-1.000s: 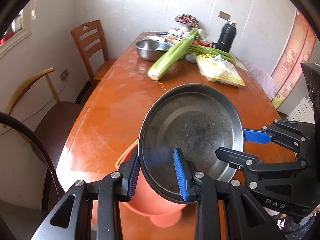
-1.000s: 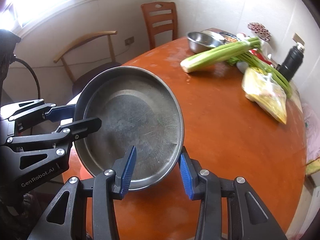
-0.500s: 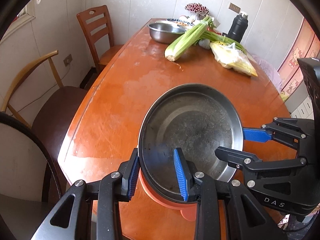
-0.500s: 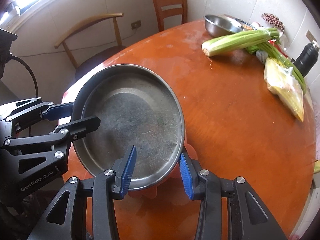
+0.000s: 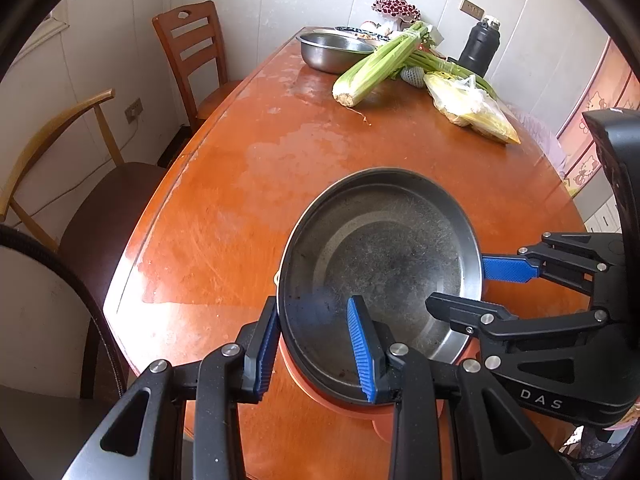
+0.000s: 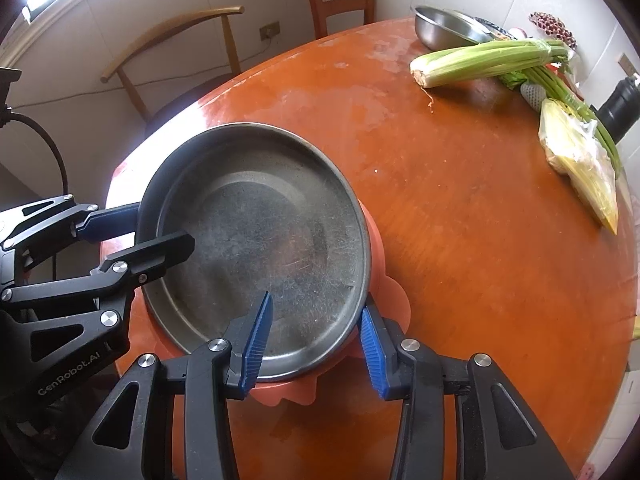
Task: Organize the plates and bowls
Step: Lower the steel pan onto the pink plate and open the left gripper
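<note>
A round, scuffed metal plate point(image 5: 380, 256) point(image 6: 256, 232) is held level over an orange plastic bowl point(image 5: 360, 408) point(image 6: 380, 256) near the table's front edge. It covers most of the bowl. I cannot tell whether the two touch. My left gripper point(image 5: 312, 320) point(image 6: 164, 228) is shut on the plate's near-left rim, one blue pad outside and one inside. My right gripper point(image 6: 316, 312) point(image 5: 460, 284) is shut on the opposite rim in the same way.
On the far half of the orange-brown table point(image 5: 240, 184) lie a steel bowl point(image 5: 332, 50), a celery bunch point(image 5: 376, 68), a yellow plastic bag point(image 5: 472, 108) and a black flask point(image 5: 480, 48). Two chairs point(image 5: 188, 60) point(image 5: 60, 160) stand along the left side.
Both grippers have come down with the metal plate, which now sits low over the orange bowl and hides more of it. The grips on the rim look the same.
</note>
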Demonstrator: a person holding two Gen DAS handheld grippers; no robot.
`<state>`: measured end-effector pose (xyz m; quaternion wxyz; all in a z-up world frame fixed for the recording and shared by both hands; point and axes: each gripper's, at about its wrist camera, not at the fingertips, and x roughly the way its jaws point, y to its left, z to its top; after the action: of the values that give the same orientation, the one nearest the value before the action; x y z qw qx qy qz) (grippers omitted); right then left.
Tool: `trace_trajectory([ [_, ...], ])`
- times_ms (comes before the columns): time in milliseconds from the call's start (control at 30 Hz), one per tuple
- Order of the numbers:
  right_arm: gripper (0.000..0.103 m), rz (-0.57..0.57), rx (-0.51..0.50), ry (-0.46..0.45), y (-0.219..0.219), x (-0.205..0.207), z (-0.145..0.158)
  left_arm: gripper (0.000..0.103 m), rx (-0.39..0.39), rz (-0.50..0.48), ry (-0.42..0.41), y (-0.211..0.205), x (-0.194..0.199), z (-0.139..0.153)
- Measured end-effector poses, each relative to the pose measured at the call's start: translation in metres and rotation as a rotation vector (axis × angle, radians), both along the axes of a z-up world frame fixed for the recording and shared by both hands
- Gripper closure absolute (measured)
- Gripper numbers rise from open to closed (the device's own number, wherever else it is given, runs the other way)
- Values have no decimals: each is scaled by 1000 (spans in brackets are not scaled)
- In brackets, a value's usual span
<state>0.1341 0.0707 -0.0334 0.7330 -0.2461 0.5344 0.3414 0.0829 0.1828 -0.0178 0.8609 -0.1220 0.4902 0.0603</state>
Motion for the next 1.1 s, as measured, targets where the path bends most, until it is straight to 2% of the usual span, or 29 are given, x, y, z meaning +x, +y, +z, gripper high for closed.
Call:
trace_trajectory([
  [533, 58, 16, -21, -2, 4, -2, -4, 69, -6, 9, 5, 2, -3, -5],
  [800, 58, 24, -36, -3, 6, -4, -7, 69, 1, 12, -18, 5, -11, 2],
  [1100, 58, 6, -21, -39, -1, -5, 5, 66, -20, 63, -17, 18, -20, 4],
])
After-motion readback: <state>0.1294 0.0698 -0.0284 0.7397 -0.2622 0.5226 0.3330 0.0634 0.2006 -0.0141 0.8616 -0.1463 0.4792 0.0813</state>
